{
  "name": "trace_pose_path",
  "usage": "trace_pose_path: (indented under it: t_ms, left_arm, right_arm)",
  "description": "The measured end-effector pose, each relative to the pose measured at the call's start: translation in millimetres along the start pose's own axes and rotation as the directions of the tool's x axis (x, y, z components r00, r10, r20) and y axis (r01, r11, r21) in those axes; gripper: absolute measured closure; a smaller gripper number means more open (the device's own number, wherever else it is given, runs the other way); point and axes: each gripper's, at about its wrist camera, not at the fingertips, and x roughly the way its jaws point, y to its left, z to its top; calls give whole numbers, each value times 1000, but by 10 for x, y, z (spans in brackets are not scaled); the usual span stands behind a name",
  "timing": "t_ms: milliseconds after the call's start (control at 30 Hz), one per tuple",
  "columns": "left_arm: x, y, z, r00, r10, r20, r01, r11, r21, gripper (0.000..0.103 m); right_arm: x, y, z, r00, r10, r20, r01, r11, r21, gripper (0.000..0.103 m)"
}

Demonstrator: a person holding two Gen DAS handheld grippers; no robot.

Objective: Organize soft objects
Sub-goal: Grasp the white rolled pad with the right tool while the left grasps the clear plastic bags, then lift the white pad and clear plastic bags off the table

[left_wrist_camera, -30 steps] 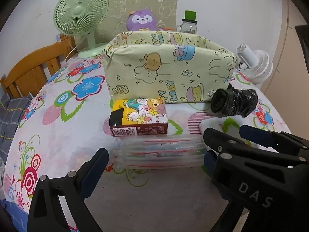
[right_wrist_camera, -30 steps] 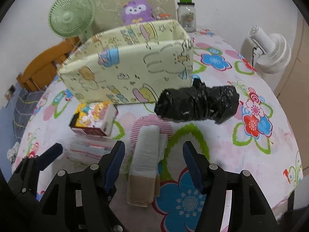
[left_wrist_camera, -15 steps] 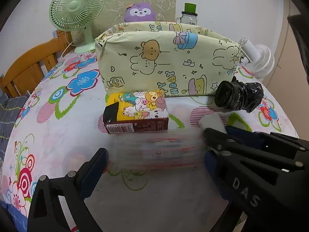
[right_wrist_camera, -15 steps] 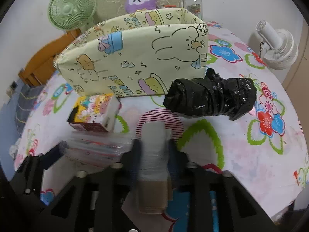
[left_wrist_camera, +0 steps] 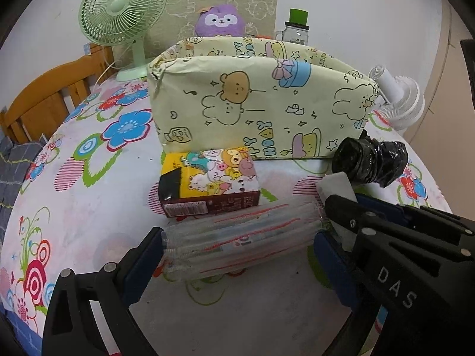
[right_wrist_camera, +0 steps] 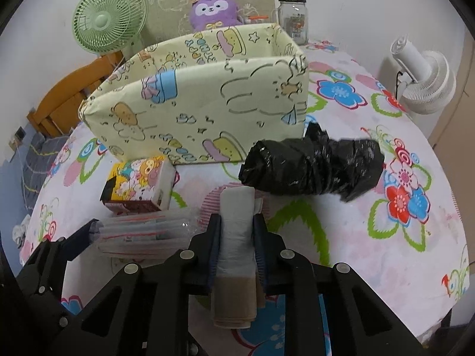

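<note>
A clear pack of soft sheets with red stripes (left_wrist_camera: 240, 237) lies on the flowered table between the fingers of my left gripper (left_wrist_camera: 237, 247), which touch both its ends. My right gripper (right_wrist_camera: 237, 237) is shut on a rolled white and beige cloth (right_wrist_camera: 237, 237), seen in the left wrist view (left_wrist_camera: 337, 185) too. A cartoon tissue box (left_wrist_camera: 210, 182) sits just behind the pack. A black plastic bundle (right_wrist_camera: 314, 167) lies to the right. A pale yellow cartoon fabric bin (left_wrist_camera: 261, 106) stands open behind them.
A green desk fan (left_wrist_camera: 123, 14), a purple plush (left_wrist_camera: 221, 20) and a glass jar with a green lid (left_wrist_camera: 297, 28) stand behind the bin. A white fan (right_wrist_camera: 424, 80) is at the right table edge. A wooden chair (left_wrist_camera: 44, 101) is at the left.
Both grippers moved forward and down. The right gripper closed on the rolled cloth. The left gripper's fingers came in around the clear pack.
</note>
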Motion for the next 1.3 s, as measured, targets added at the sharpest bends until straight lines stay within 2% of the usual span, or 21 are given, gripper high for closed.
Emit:
trace_pose_path:
  t_ms: [300, 433, 700, 1300]
  left_arm:
    - [61, -80, 28, 1000, -14, -7, 14, 1000, 6, 4]
    - [76, -83, 26, 1000, -20, -9, 20, 1000, 12, 12]
    - [31, -72, 23, 1000, -28, -2, 28, 1000, 11, 18]
    - [-351, -65, 46, 996, -22, 82, 21, 1000, 18, 20]
  right_arm:
    - [62, -60, 36, 999, 30, -20, -31, 999, -11, 79]
    - [95, -68, 10, 999, 33, -28, -33, 999, -12, 79]
    - [70, -74, 4, 999, 32, -23, -33, 999, -10, 79]
    - [-350, 53, -5, 997, 34, 66, -32, 999, -34, 79]
